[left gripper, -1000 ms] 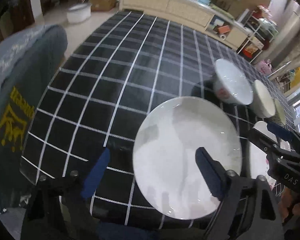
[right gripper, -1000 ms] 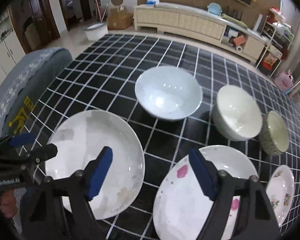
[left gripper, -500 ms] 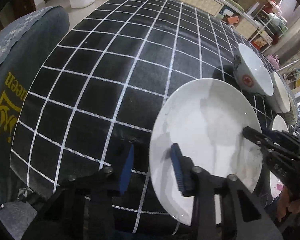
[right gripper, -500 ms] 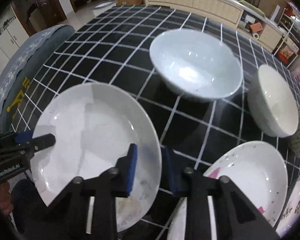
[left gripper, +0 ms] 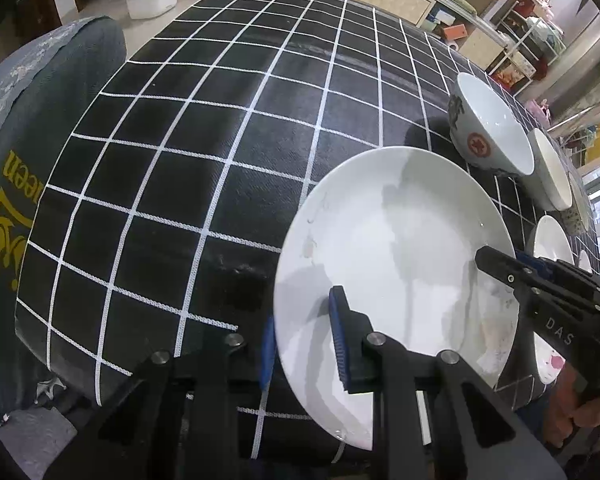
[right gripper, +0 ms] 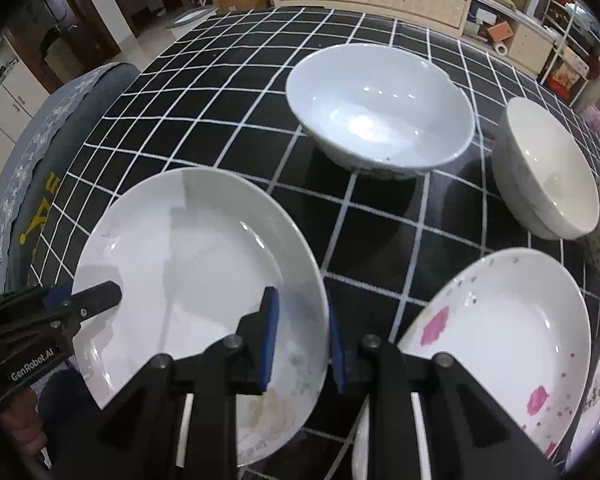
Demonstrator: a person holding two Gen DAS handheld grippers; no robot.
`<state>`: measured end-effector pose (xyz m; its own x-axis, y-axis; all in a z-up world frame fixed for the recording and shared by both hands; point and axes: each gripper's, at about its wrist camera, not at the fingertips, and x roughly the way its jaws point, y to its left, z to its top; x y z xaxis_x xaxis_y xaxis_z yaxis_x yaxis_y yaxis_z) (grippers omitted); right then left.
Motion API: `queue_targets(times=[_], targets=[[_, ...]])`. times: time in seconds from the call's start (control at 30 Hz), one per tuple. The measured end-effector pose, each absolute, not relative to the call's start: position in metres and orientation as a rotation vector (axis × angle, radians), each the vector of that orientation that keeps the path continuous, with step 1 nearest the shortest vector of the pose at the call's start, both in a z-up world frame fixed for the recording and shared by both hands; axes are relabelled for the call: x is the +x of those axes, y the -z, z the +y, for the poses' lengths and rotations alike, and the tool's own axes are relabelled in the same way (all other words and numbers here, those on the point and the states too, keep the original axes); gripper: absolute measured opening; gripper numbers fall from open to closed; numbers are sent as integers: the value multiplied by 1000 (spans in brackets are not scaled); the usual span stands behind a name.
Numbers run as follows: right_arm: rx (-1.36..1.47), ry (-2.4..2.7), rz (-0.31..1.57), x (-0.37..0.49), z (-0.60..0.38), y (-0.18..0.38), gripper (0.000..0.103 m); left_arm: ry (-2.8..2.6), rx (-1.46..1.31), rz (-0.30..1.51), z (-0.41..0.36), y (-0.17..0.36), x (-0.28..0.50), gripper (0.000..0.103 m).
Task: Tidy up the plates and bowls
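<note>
A plain white plate [right gripper: 188,264] sits at the near edge of the black checked surface [right gripper: 228,120], faintly smeared near its lower rim. Right of it lies a white plate with pink flowers [right gripper: 500,340]. Behind them stand a wide pale-blue bowl [right gripper: 380,108] and, to its right, a cream bowl [right gripper: 548,168], both upright.

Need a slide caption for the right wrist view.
Both grippers clamp opposite rims of the plain white plate on the checked tablecloth.
</note>
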<state>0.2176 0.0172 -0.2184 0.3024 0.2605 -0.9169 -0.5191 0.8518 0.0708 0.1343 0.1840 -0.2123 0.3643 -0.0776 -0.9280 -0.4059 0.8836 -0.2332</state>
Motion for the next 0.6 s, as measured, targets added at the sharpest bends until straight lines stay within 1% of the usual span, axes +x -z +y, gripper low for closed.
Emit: queue_targets(times=[0.2, 0.6], targets=[[-237, -500, 1156, 216, 15, 210, 27, -217, -453, 1173, 180, 206, 138, 22], [-236, -487, 1192, 227, 24, 225, 27, -225, -427, 1192, 184, 216, 154, 23]])
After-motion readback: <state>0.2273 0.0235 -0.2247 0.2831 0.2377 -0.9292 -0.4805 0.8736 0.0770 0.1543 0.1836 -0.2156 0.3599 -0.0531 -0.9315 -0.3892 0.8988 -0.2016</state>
